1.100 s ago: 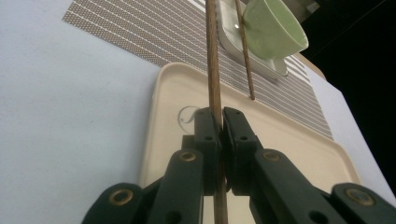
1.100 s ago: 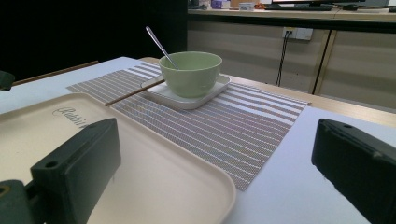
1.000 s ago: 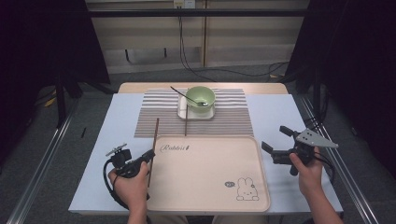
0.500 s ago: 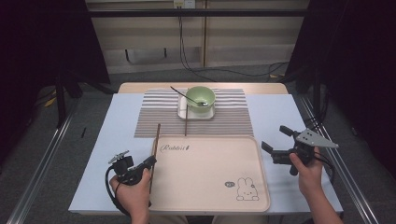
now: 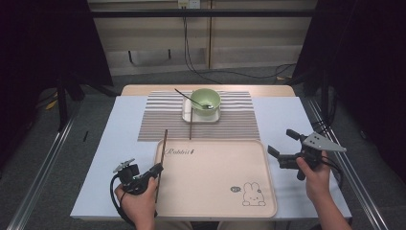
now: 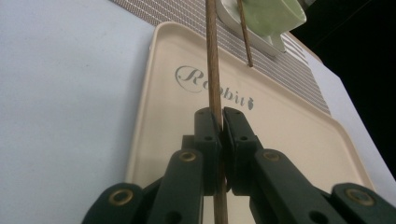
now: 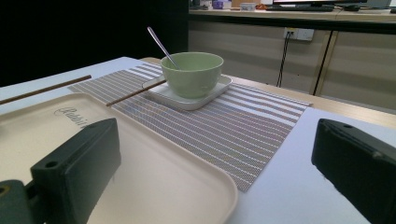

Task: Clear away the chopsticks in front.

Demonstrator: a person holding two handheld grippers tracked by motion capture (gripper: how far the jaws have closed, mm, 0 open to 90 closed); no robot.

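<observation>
Two chopsticks: one chopstick [image 5: 161,163] lies along the left edge of the tray, and a second chopstick [image 5: 190,122] leans on the white dish toward the tabletop's far edge. One beige tray [image 5: 215,191] sits at the near edge. One striped placemat [image 5: 239,122] lies beyond it, bearing one square white dish [image 5: 216,117], one green bowl [image 5: 206,100] and one spoon [image 5: 184,95]. Two grippers: the left gripper [image 5: 155,170] and the right gripper [image 5: 280,143].

Ahead of you a green bowl [image 5: 206,100] with a spoon [image 5: 192,98] sits on a white dish [image 5: 214,117] atop the striped mat [image 5: 158,117], a second chopstick [image 5: 190,122] leaning against it.
</observation>
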